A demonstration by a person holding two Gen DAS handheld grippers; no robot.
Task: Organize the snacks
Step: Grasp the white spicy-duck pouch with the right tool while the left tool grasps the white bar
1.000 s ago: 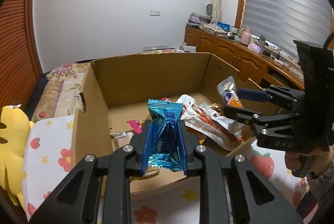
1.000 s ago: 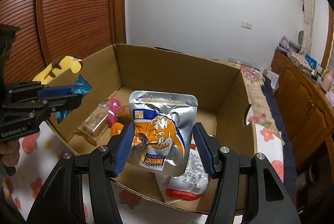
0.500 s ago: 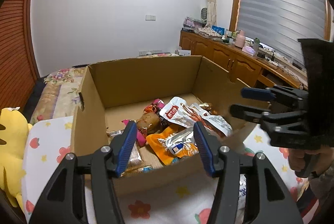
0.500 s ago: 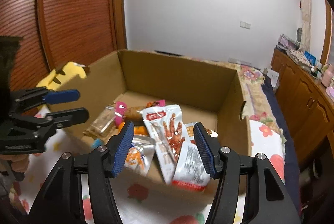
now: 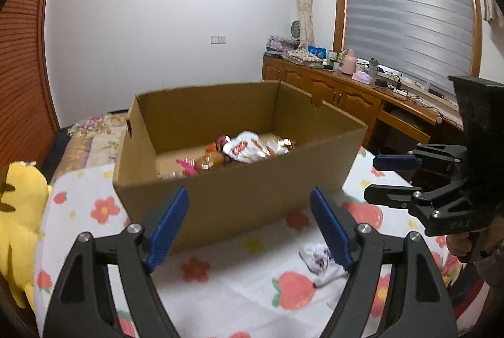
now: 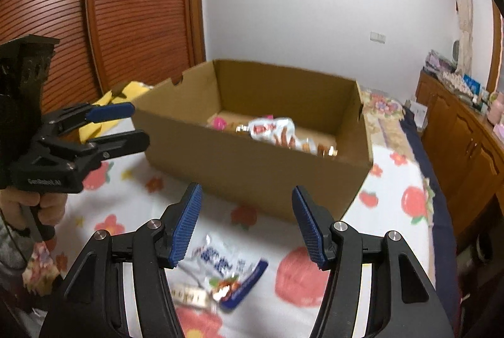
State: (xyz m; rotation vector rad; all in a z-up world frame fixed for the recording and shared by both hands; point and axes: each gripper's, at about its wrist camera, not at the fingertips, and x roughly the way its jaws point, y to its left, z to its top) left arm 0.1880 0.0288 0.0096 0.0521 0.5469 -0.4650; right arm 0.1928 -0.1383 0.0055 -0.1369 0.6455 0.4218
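Cardboard box sits on the flowered sheet, snacks piled inside. Your left gripper and right gripper hover level on its near side, jaws spread and empty. Both have drawn back from above the box since half a second ago. One packet lies on the sheet below your right gripper.

Matte brown cardboard box, and the snack packets inside look like shiny foil and glossy plastic. Bedsheet is soft printed cloth. Wardrobe door is ribbed reddish wood, slight sheen.
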